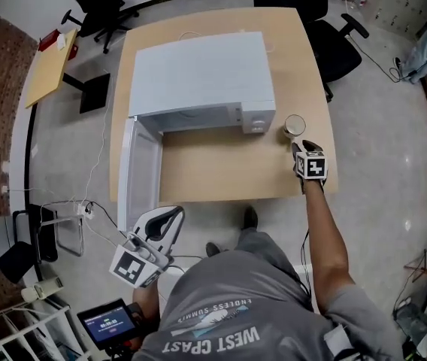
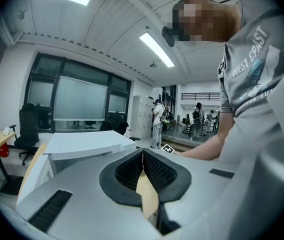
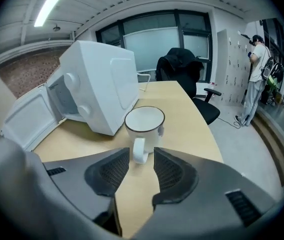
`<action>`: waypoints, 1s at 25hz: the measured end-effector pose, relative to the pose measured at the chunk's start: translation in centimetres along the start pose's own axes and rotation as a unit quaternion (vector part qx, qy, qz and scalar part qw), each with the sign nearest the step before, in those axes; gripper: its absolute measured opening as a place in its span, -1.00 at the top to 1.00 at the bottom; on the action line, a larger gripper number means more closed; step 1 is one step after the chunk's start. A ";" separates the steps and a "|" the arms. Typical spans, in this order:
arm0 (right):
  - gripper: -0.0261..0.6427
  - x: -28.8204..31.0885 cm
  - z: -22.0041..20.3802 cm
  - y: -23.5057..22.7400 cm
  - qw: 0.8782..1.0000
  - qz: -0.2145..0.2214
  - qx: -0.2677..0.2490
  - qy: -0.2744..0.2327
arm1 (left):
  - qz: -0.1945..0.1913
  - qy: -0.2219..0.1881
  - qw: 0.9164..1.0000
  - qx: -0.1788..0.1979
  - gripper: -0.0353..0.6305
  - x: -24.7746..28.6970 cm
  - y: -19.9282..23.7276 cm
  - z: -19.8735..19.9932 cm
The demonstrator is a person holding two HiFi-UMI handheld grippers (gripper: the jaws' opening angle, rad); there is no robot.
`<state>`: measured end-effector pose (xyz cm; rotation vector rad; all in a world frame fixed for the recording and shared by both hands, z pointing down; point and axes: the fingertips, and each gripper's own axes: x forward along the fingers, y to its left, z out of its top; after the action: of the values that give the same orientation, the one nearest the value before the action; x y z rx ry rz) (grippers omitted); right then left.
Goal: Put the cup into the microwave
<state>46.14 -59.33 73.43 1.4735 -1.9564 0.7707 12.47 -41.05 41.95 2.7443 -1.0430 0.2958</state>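
Right arm: outstretched over the tabletop (image 1: 221,173); right tongs (image 3: 142,156) tilted down, jaws apart, gripping nothing, cup handle just at their tips. Left tongs (image 2: 143,159): held low off the near-left corner, jaws together, empty. Cup (image 3: 144,120): upright on the tabletop, just right of the microwave (image 1: 198,74), apparently empty. Microwave door (image 1: 140,173) open; cavity contents unclear

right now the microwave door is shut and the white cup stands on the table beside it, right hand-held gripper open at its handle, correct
No: the microwave door is open, swung out, as the head view shows. The white cup does stand on the table beside it, right hand-held gripper open at its handle.
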 end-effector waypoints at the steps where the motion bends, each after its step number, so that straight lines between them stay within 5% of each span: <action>1: 0.49 0.8 -0.2 0.0 1.000 0.003 0.001 0.005 | 0.003 0.006 1.000 -0.004 0.83 0.3 0.2 -0.1; 8: 0.50 3.8 -0.5 -0.5 1.000 0.007 -0.005 0.019 | 0.014 0.022 1.000 -0.012 0.83 2.1 -0.2 -0.4; 12: 0.71 3.0 0.0 -0.9 1.000 0.000 -0.001 0.012 | 0.011 0.015 1.000 -0.003 0.83 2.2 -0.7 -0.2; 25: 0.72 -10.3 5.3 4.0 0.992 0.019 -0.046 -0.120 | 0.001 -0.019 1.000 0.003 0.83 -2.0 -1.6 -0.5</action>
<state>44.12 -55.69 61.92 1.5361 -2.1726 0.5320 12.04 -38.51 41.81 2.7655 -1.0566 0.2483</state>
